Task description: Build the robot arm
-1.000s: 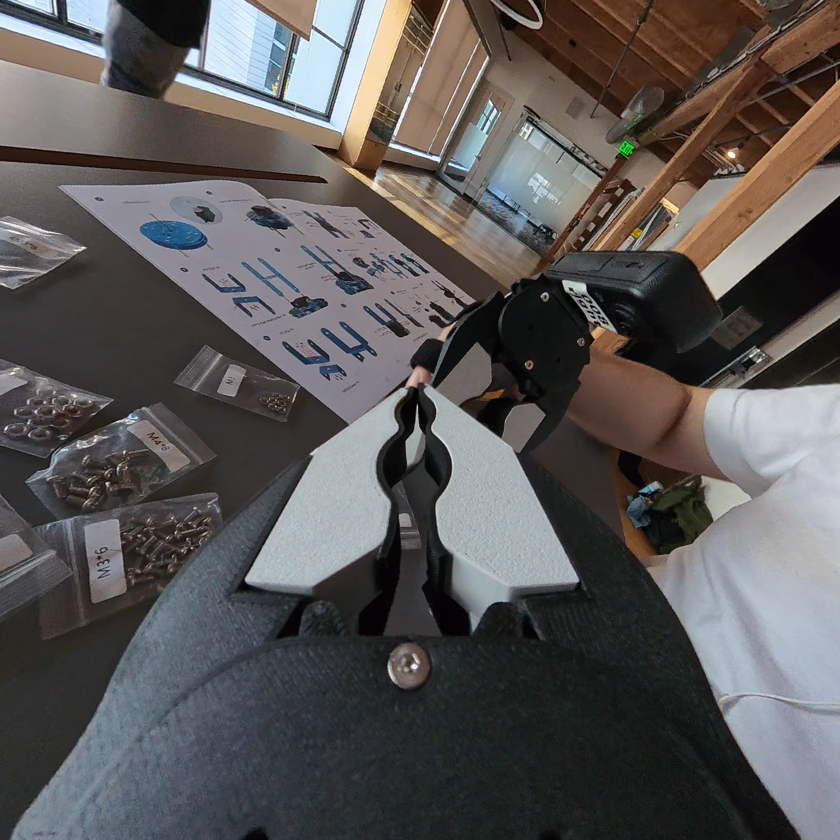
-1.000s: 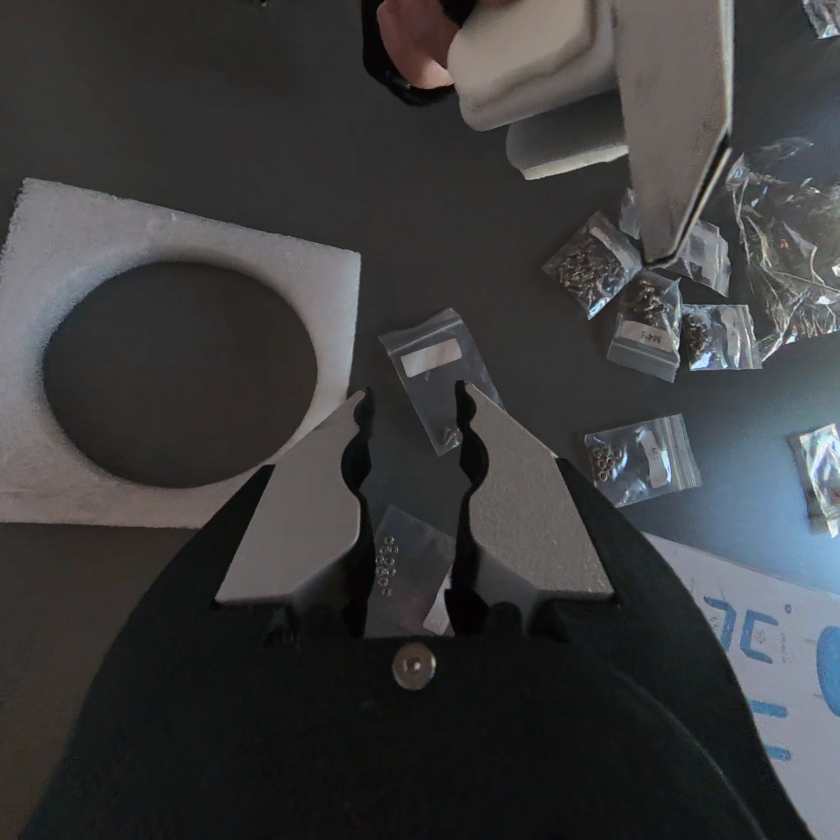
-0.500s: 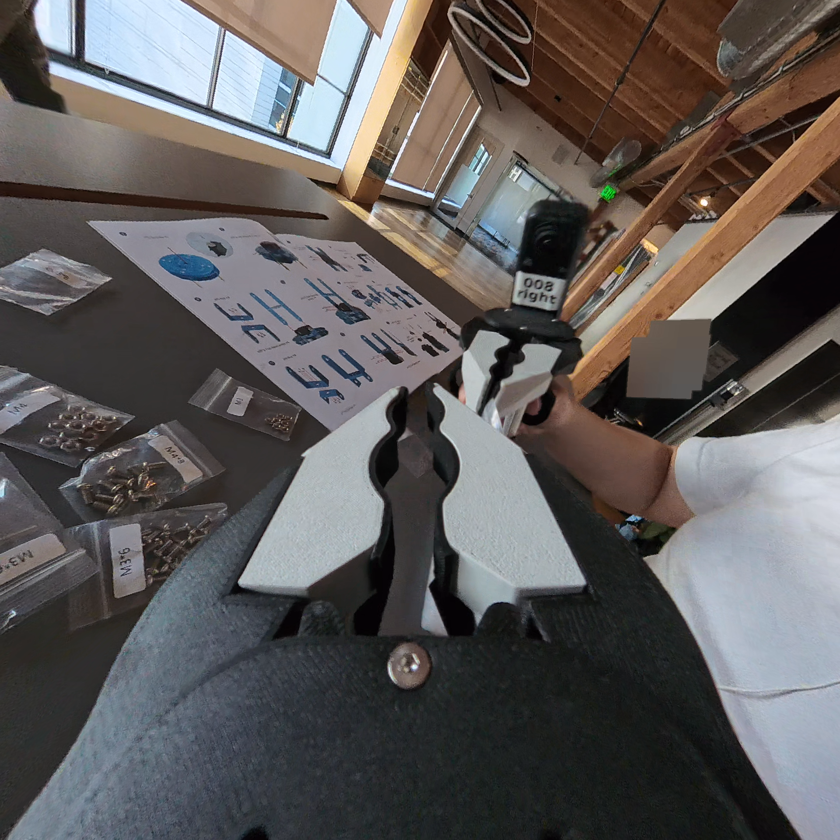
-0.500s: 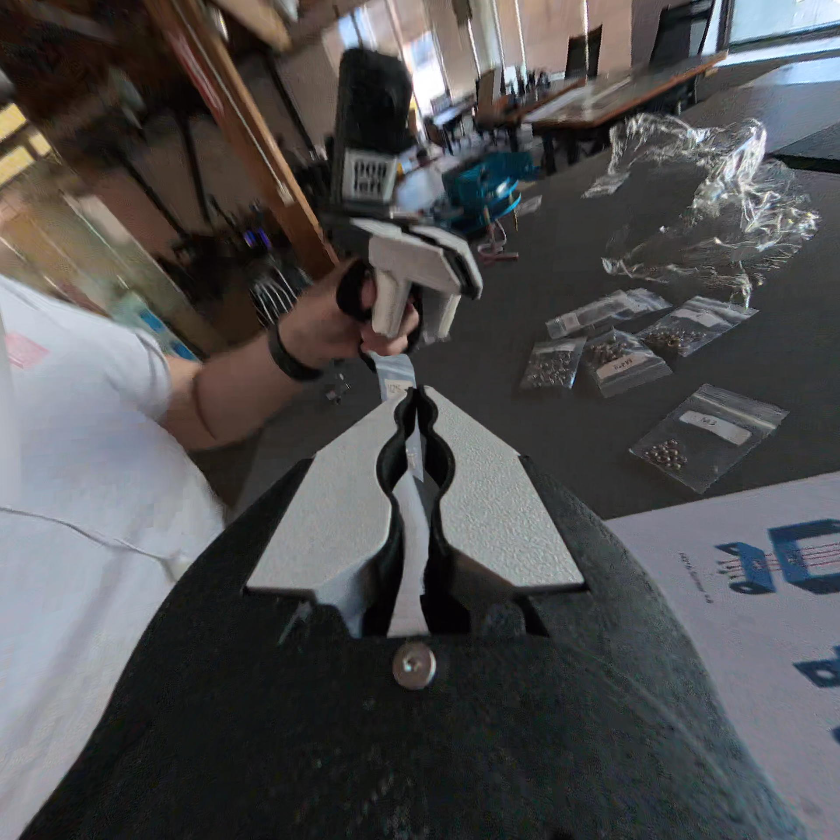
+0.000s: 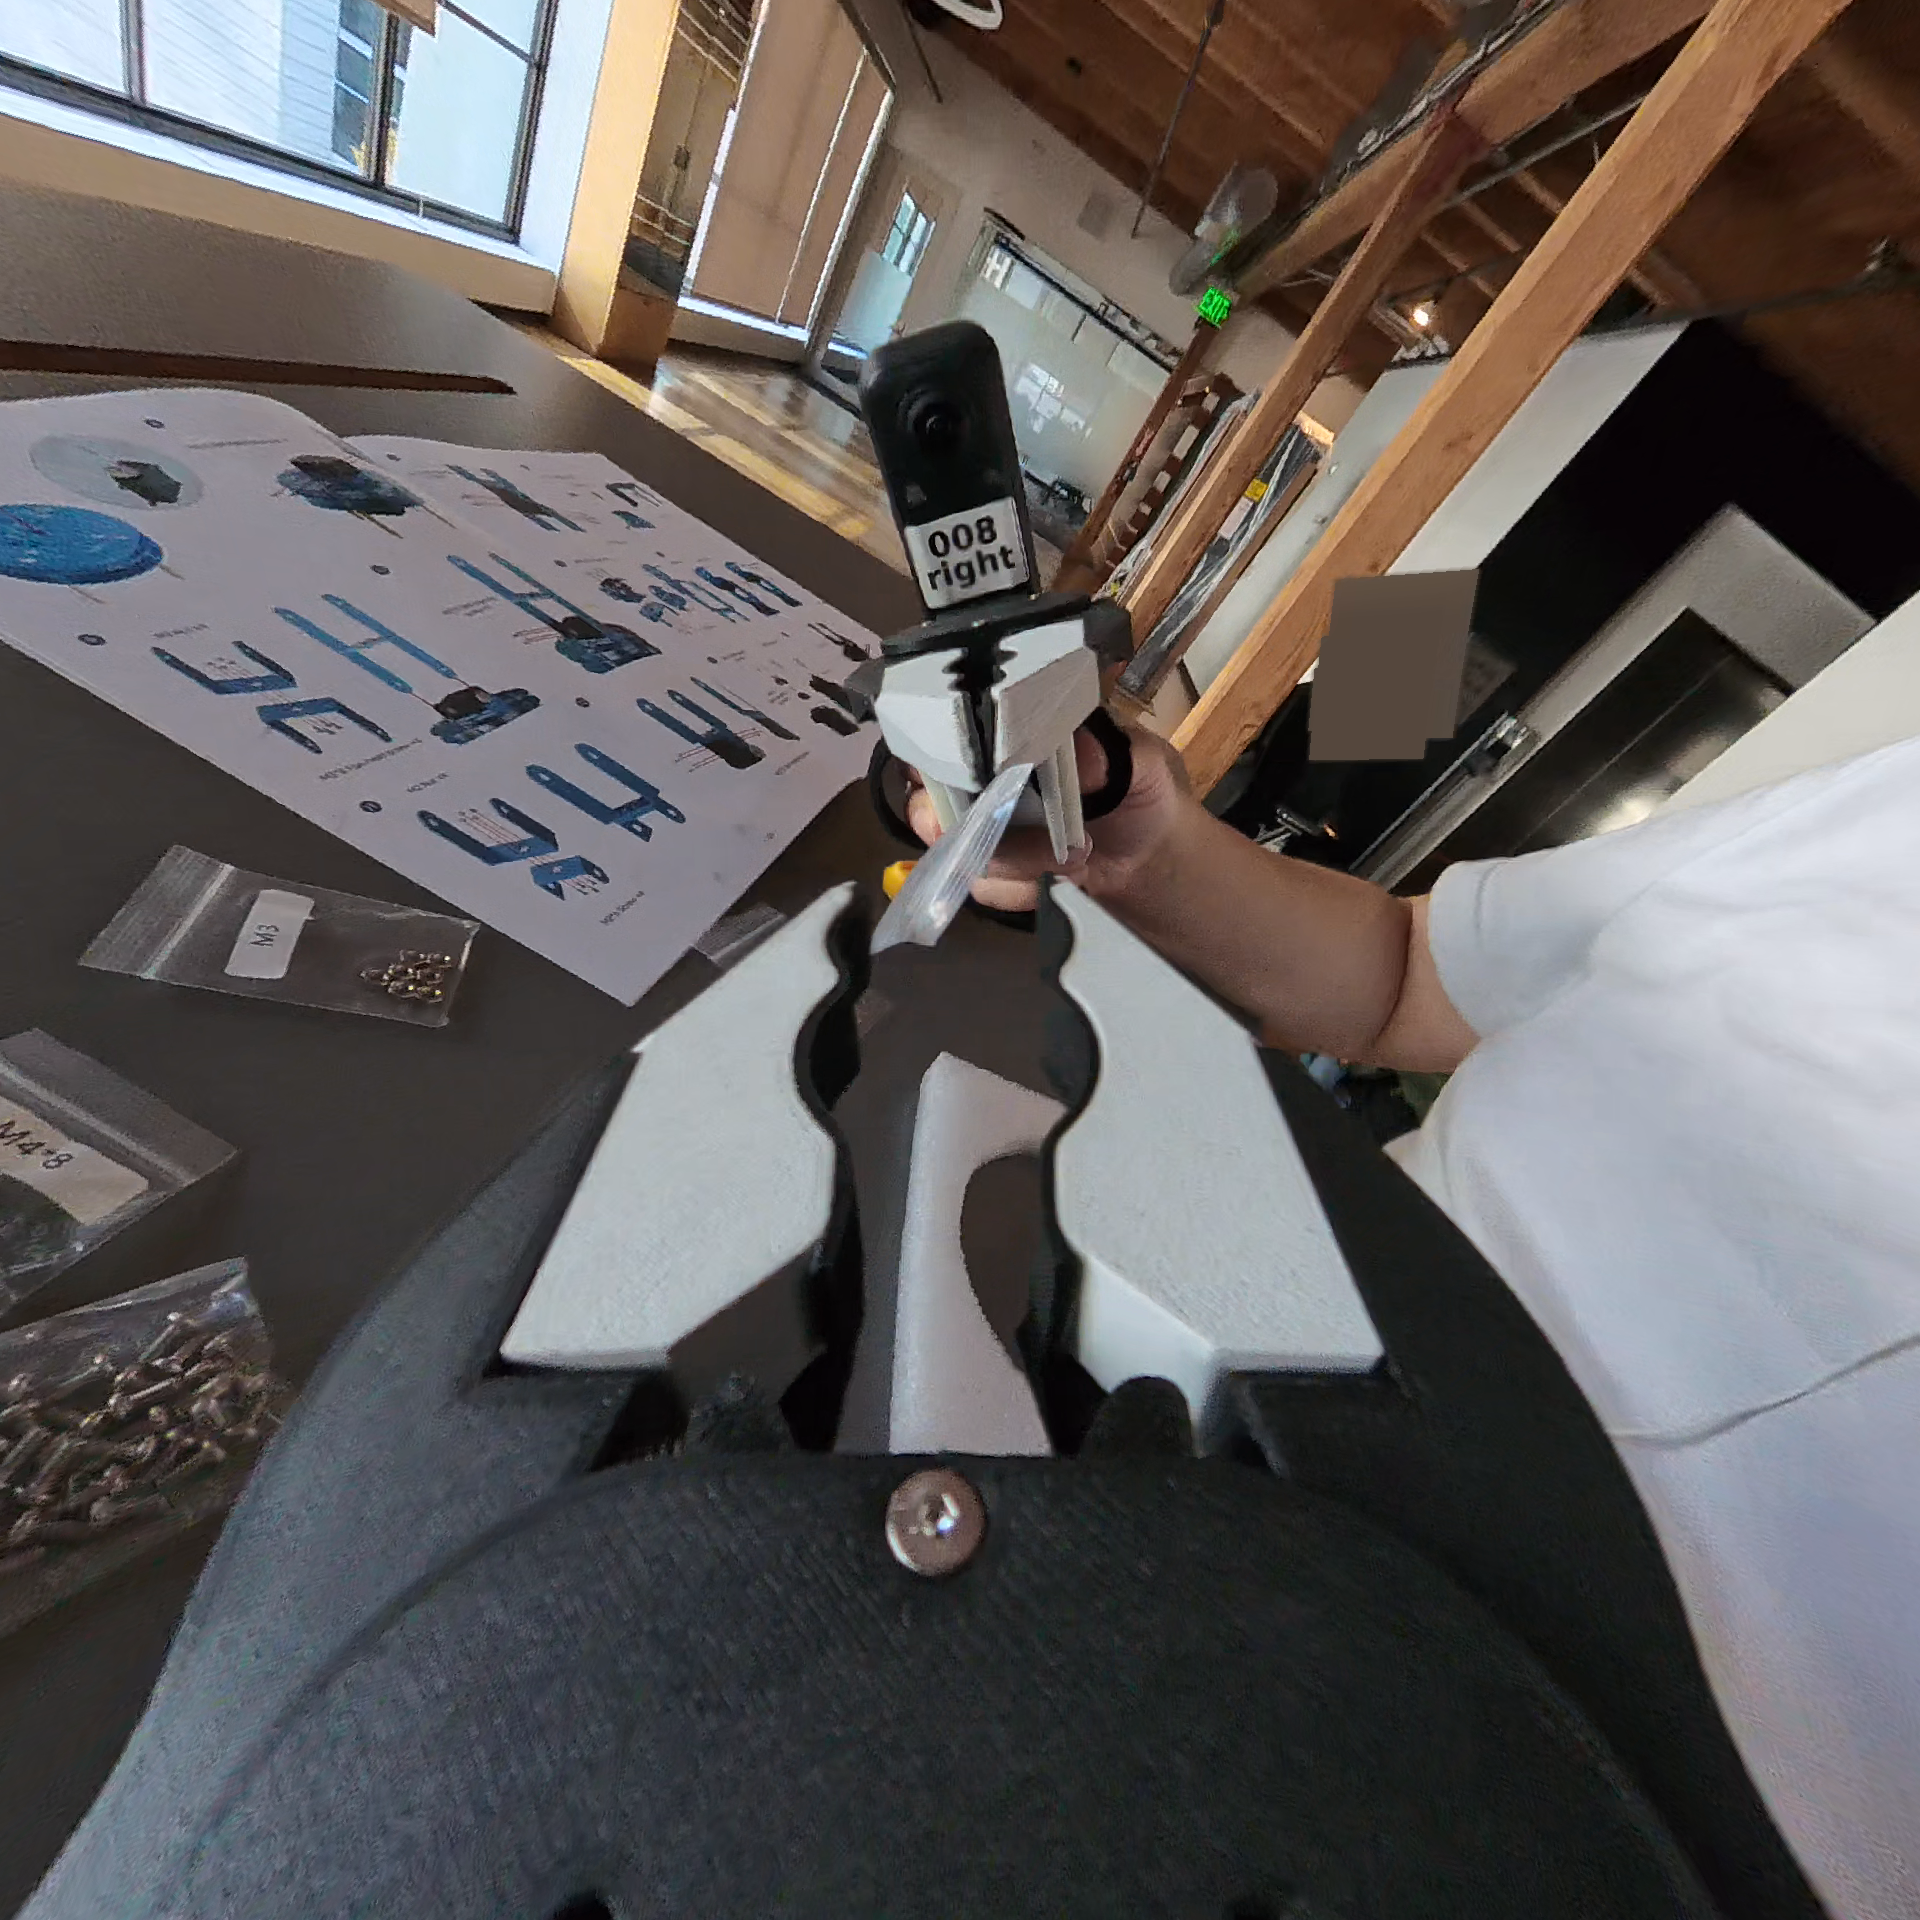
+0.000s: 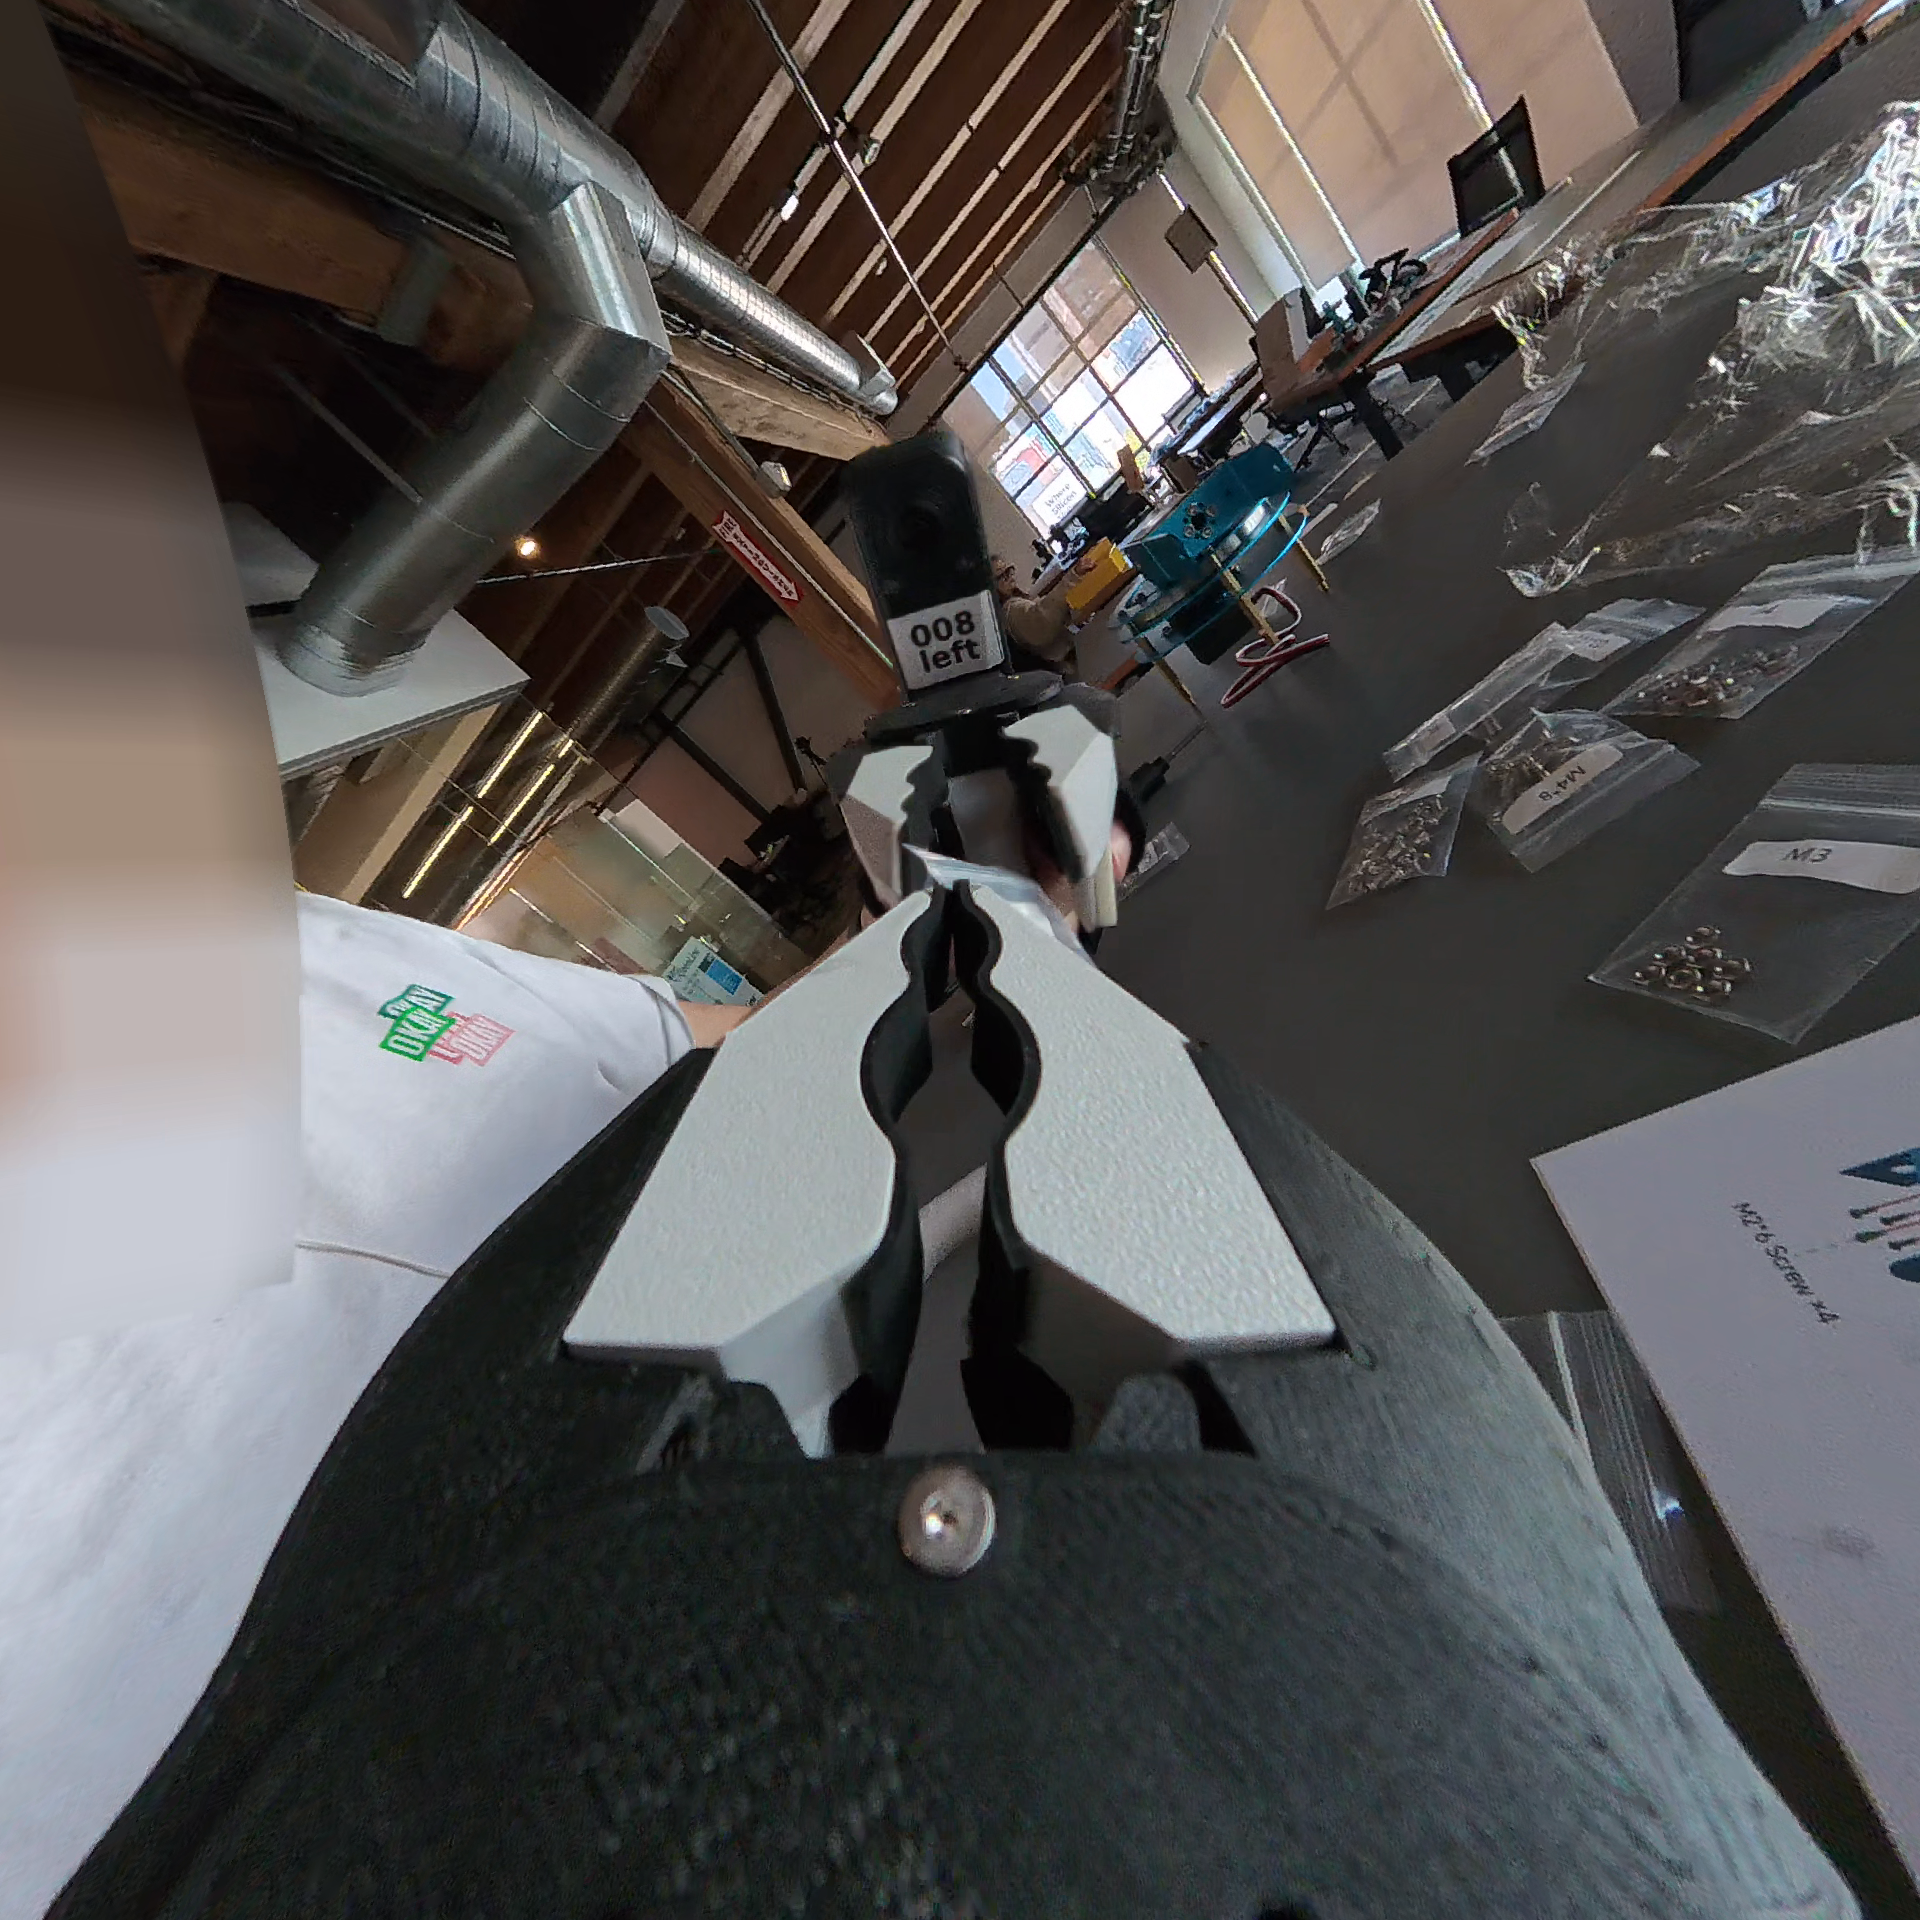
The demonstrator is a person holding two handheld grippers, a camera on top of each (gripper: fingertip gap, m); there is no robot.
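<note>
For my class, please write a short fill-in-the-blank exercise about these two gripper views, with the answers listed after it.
1. The left gripper is ____ and holds nothing.
2. The right gripper is ____ on the small clear bag.
3. The instruction sheet on the dark table has diagrams printed in ____.

Answers: open; shut; blue.
</note>
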